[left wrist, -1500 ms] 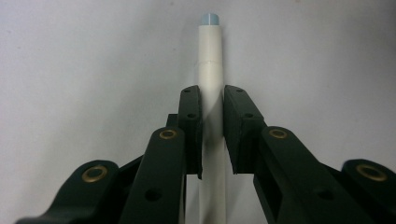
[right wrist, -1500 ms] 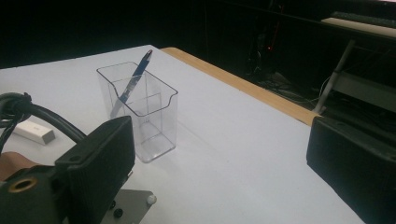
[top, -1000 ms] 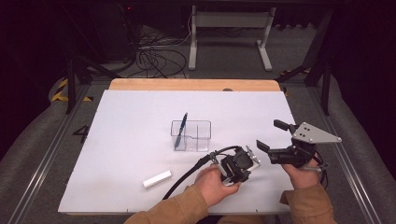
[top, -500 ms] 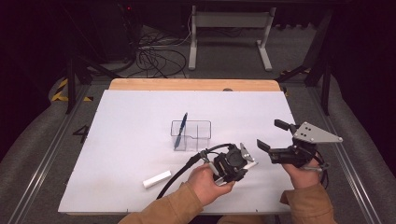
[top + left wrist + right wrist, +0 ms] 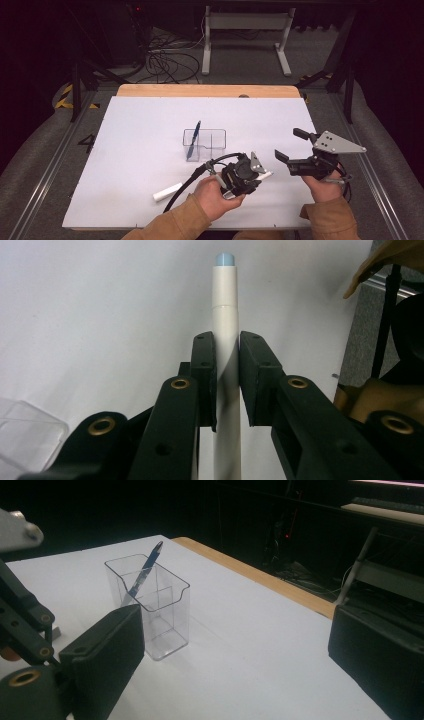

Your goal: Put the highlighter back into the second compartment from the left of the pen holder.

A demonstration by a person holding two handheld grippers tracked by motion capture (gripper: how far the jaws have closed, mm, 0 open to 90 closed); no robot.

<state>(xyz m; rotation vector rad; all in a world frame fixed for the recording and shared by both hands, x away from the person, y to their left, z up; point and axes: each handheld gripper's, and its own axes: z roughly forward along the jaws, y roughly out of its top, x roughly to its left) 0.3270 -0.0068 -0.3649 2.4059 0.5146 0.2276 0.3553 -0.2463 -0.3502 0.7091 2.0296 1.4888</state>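
I see my left gripper [image 5: 248, 172] near the front edge of the white worktop [image 5: 135, 130], a little right of the middle. Its fingers [image 5: 204, 375] are clenched on a white marker [image 5: 225, 330]; both pads press its barrel from the two sides. In the left gripper view the marker runs straight between the fingers and ends in a light blue tip, pointing away from the camera. In the high view the free end of the marker sticks out to the right of the gripper, toward my right gripper [image 5: 286, 146]. I cannot read any brand or writing on the barrel; it looks plain white.

My right gripper is at the right side of the worktop, and its fingers [image 5: 107, 650] are released and stand wide apart, with nothing between them.

Just beyond the left gripper, near the middle of the worktop, stands a clear plastic holder [image 5: 212, 145] with compartments. A blue pen [image 5: 193, 140] leans inside its left compartment, the top end tilted to the far side. No label is visible on the holder or the pen.

A second white stick-shaped thing [image 5: 167, 191] lies flat on the worktop, to the left of my left hand [image 5: 215, 197] and apart from it. It has no writing that I can read.
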